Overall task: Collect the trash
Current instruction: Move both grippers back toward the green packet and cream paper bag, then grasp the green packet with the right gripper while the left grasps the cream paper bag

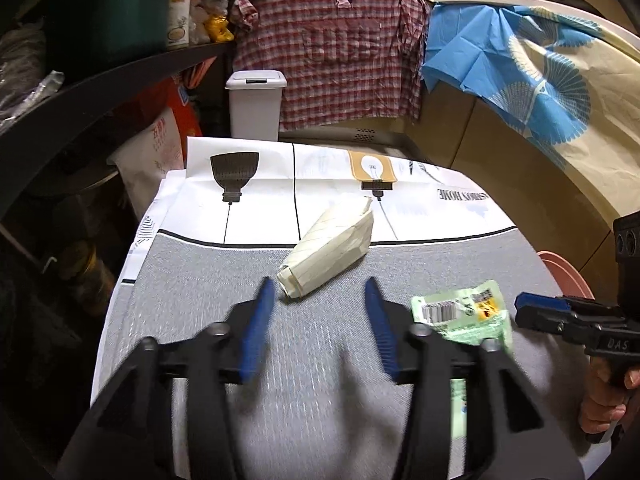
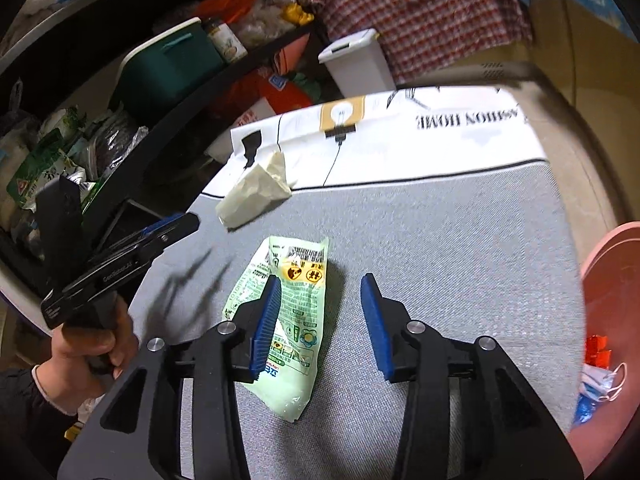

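Our left wrist view looks forward along its two blue-padded fingers (image 1: 260, 320), low over the table (image 1: 200, 300) and facing the white lidded bin (image 1: 256, 104) and the checked shirt (image 1: 340, 52) at the far side. Our right wrist view sits close above the same table (image 2: 460, 240), tilted down more steeply and turned toward the dark shelves (image 2: 120, 80) on the left. We share the crumpled paper wrapper (image 1: 332, 248) (image 2: 256, 192), the green packet (image 1: 464, 316) (image 2: 296, 312), the bin (image 2: 356, 60) and the shirt (image 2: 420, 12). Each view catches the other gripper at its edge: the right gripper (image 1: 532, 314) in one, the left gripper (image 2: 176, 228) in the other.
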Motion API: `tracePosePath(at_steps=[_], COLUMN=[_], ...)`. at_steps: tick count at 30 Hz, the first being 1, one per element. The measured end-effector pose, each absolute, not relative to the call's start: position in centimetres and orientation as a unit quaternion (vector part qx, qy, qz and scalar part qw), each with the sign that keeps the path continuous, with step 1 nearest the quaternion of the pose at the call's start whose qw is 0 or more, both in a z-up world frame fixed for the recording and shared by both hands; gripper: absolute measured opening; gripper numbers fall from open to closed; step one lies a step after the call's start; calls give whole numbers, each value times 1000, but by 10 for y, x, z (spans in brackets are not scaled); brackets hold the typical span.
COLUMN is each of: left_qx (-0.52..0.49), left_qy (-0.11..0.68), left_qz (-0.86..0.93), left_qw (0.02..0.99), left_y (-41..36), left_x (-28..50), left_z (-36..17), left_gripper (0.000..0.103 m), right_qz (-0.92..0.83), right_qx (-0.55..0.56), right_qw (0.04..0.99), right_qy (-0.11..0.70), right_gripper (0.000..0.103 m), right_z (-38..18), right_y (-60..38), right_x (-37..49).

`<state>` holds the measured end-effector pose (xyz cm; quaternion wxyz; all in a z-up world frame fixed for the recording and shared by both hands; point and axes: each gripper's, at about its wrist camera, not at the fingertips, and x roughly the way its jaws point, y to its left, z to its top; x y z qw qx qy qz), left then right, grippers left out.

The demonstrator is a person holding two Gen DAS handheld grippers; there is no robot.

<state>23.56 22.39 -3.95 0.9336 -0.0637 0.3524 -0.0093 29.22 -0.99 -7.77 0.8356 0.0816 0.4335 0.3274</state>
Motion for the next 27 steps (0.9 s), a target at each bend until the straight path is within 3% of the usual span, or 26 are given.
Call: tracePosePath(at_steps=[8,22,23,25,27], left_qx=[-69,-66,-62,-51,-38], left_qy=[367,381,384,390,400], left_qz=[-5,-17,-21,-28,-25], left_qw=[928,922,921,919,915], left_y=[231,227,225,221,217], left_x=[259,279,280,280,278], left_z=[-51,-61,-62,-62,-64], left_gripper=[56,55,54,32,22], right_qz=[340,345,345,349,352], right_qx=[67,38,37,33,30], right_qw=[825,821,820,818,818], right_qy=[447,454,455,456,454], right_gripper=[43,41,37,30,23], right_z=[-88,-93,-93,-94,-94], right_y=[2,12,12,14,14], right_x=[295,289,289,288,287])
